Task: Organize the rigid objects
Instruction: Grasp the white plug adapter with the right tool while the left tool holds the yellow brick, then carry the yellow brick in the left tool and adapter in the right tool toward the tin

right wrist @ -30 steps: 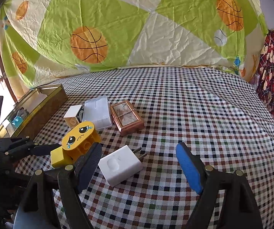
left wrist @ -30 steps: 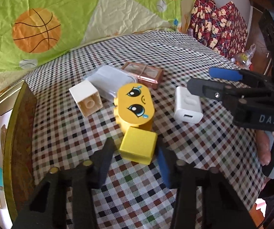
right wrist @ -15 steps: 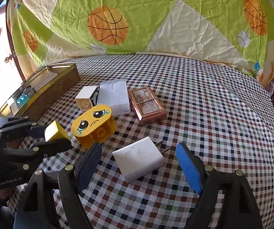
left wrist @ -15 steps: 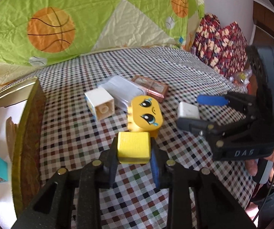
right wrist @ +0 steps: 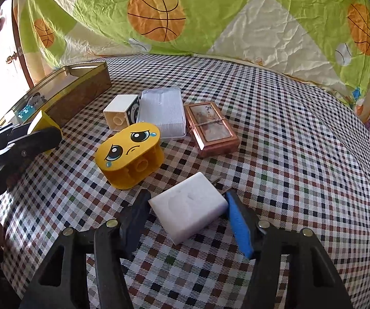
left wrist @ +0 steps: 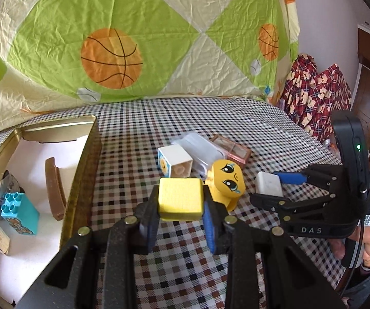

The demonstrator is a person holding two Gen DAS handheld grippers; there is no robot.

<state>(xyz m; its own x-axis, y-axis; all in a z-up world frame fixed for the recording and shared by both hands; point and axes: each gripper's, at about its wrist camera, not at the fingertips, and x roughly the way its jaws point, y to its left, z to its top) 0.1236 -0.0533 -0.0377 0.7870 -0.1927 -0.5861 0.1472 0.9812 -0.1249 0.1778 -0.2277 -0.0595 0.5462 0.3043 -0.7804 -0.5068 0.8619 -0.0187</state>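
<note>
1. Since the earlier frames the left tongs (left wrist: 181, 216) have closed on the yellow cube (left wrist: 180, 198) and raised it off the checked cloth (right wrist: 288, 134); the right tongs (right wrist: 187, 219) have come down around the white charger (right wrist: 188, 207), and their jaws have just been closing.
2. Cloth: covers the desk, with a basketball-print sheet (left wrist: 107, 38) behind it.
3. Tin (left wrist: 82, 170): open, at the left edge, holding a blue brick (left wrist: 19, 212).
4. Clear case (right wrist: 163, 112) and copper box (right wrist: 212, 128): side by side.
5. Sad-face brick (right wrist: 129, 152): in front of the case.
6. White block (right wrist: 120, 112): left of the case.
7. Charger: lying on the cloth between the jaws; contact with the pads cannot be told.
8. Cube: gripped, just beside the tin.
</note>
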